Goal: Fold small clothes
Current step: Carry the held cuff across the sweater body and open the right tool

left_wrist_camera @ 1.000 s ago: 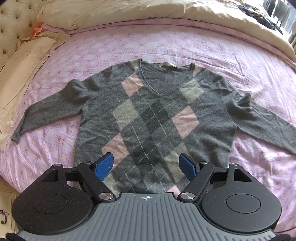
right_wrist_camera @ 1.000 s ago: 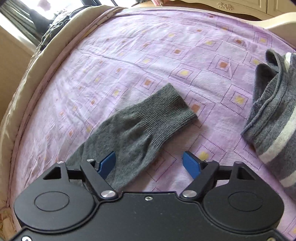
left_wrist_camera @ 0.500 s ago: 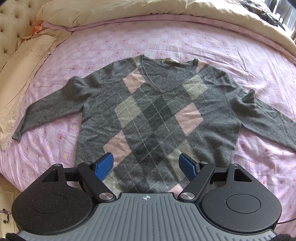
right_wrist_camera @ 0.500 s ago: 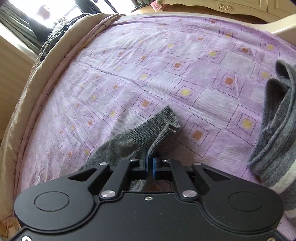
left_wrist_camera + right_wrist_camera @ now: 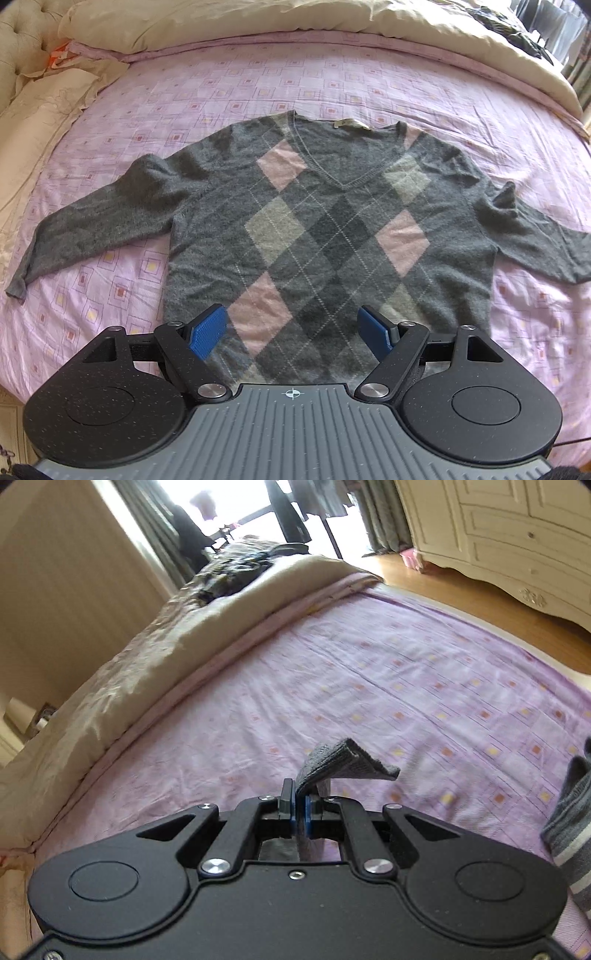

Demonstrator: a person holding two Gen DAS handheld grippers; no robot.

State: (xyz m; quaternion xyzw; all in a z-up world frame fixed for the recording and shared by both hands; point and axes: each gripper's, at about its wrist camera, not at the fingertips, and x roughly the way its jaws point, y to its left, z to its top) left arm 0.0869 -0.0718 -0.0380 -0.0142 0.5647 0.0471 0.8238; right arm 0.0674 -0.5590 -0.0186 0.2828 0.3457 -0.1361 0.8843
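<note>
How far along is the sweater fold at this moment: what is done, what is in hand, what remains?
Done: the argyle sweater lies spread face up on the purple bedsheet, sleeves out, no fold made. In hand: the right gripper is shut on the sleeve cuff, lifted off the sheet; the left gripper hovers open over the hem. Left: all folds, plus a striped grey garment at the right edge.

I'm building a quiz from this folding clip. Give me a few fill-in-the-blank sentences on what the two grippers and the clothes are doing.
1. The right gripper is shut on the sweater's ____.
2. The left gripper is ____, above the sweater.
3. The sweater lies spread on the ____.
4. The sweater's neckline is ____-shaped.

Missing words: cuff; open; bed; V
</note>
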